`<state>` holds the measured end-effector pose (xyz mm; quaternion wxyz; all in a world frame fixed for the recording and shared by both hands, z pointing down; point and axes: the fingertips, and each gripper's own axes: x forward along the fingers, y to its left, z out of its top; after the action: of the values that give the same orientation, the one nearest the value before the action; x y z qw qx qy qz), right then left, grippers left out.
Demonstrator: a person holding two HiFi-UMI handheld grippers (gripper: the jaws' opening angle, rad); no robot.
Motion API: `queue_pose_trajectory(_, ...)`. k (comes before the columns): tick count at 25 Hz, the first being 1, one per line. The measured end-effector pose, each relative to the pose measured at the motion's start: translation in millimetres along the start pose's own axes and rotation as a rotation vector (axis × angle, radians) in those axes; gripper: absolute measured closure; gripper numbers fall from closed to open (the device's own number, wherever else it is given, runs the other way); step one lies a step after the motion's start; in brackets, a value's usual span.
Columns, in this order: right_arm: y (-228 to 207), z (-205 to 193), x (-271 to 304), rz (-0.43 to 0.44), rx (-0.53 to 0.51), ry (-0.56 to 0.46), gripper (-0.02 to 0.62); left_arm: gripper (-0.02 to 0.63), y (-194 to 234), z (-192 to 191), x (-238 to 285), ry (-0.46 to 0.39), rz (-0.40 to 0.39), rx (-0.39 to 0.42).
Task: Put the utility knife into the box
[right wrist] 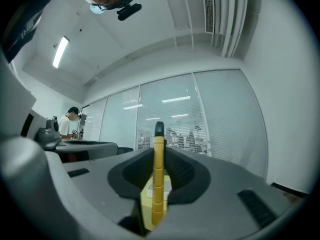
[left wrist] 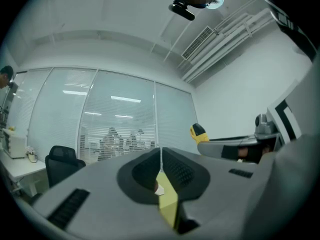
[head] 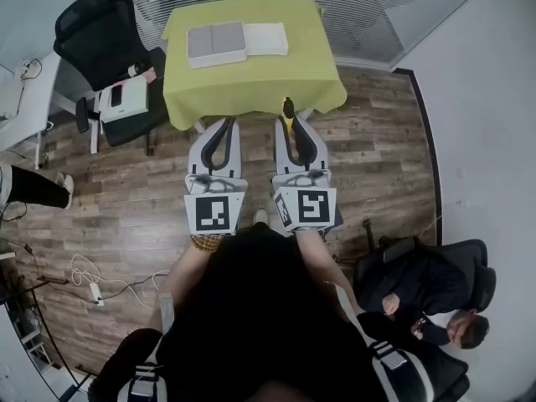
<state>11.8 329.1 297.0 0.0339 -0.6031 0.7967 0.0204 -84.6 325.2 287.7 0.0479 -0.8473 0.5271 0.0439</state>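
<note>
Right claw clamps the knife; left claw shut, empty. Carry it level over the box, lower gently before releasing

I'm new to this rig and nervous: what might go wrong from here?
The knife sits edge-on in the right gripper, sticking out past the jaws; it may twist or slip. The box lies well back on the table, so a long reach could miss it.
</note>
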Motion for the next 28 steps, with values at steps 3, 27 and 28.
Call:
queue_pose_trajectory(3,-7,-1,3,0.008,0.003,0.001,0.525,0.584,-4,-2,7,0.008,0.008,-0.006)
queue_pose_trajectory(27,-30,-24,44,0.070,0.022,0.044,0.526,0.584,6,-23,40,0.034,0.077,-0.040)
queue_pose_trajectory(28,-28,-25,49,0.070,0.021,0.046,0.526,0.584,12,-24,43,0.032,0.074,-0.045)
